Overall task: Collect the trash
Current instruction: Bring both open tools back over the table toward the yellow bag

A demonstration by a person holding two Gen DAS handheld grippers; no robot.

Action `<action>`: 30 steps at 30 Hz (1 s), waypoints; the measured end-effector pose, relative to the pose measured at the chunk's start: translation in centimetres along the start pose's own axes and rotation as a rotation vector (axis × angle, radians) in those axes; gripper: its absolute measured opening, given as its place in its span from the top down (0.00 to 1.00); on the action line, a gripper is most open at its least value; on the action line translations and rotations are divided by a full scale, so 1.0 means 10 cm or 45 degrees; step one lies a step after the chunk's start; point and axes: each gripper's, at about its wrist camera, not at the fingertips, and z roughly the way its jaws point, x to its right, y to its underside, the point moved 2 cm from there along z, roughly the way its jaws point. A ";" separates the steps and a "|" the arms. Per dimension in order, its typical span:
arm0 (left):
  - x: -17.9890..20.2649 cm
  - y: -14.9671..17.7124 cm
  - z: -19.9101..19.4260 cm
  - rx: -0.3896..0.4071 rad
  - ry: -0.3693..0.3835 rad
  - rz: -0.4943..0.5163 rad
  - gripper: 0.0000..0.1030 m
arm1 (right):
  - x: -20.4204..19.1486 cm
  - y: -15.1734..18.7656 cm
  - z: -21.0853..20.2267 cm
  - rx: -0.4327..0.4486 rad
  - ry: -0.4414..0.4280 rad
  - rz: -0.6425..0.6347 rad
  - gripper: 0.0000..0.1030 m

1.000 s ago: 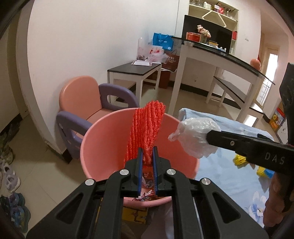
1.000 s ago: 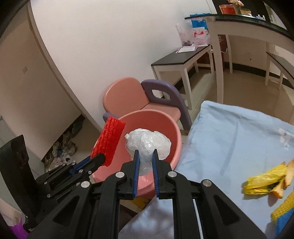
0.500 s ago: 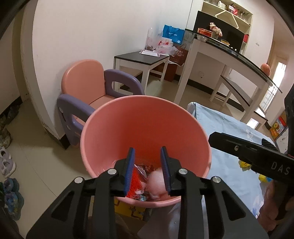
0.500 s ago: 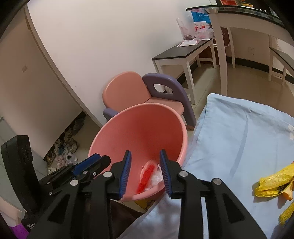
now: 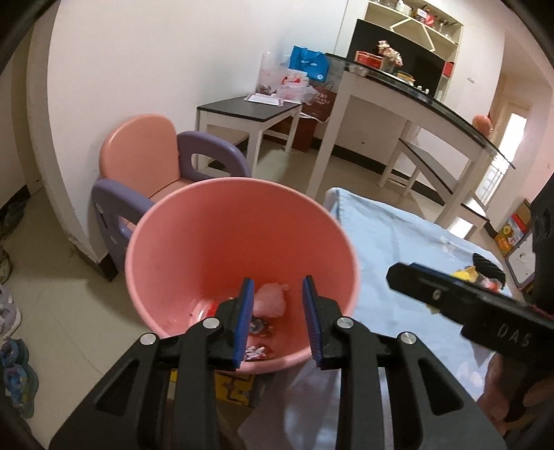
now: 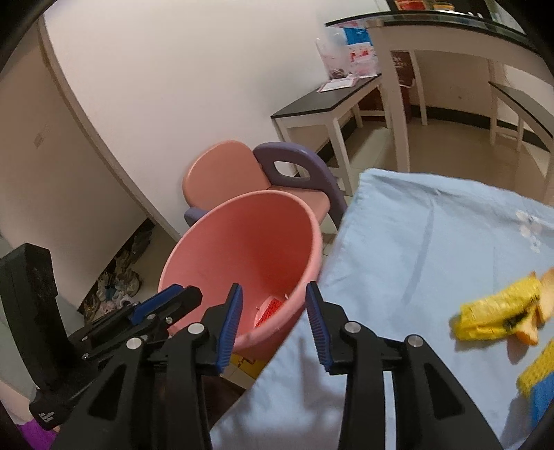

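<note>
We are looking into a lived-in home. A child's chair (image 5: 145, 162) in pink and purple is standing against the white wall, with a low table (image 5: 249, 109) beyond it carrying bags and papers. A tall counter (image 5: 415, 100) and shelves (image 5: 412, 20) are filling the far corner, and shoes (image 5: 10, 332) are lying along the tiled floor. We are seeing a bed (image 6: 415, 249) under a pale blue sheet, with a pink bin (image 5: 194, 242) standing just beside it.
</note>
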 end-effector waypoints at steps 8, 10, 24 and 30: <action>0.28 0.11 -0.02 -0.076 0.054 -0.013 0.72 | 0.14 0.19 -0.37 0.059 0.089 -0.013 0.63; 0.38 0.16 -0.03 -0.081 0.067 0.009 0.72 | 0.18 0.24 -0.46 0.072 0.119 -0.016 0.63; 1.13 0.54 -0.06 -0.164 0.159 0.156 0.72 | 0.60 0.70 -1.19 0.171 0.282 0.121 0.58; 1.28 0.63 -0.06 -0.215 0.165 0.172 0.72 | 0.76 0.80 -1.44 0.228 0.332 0.202 0.49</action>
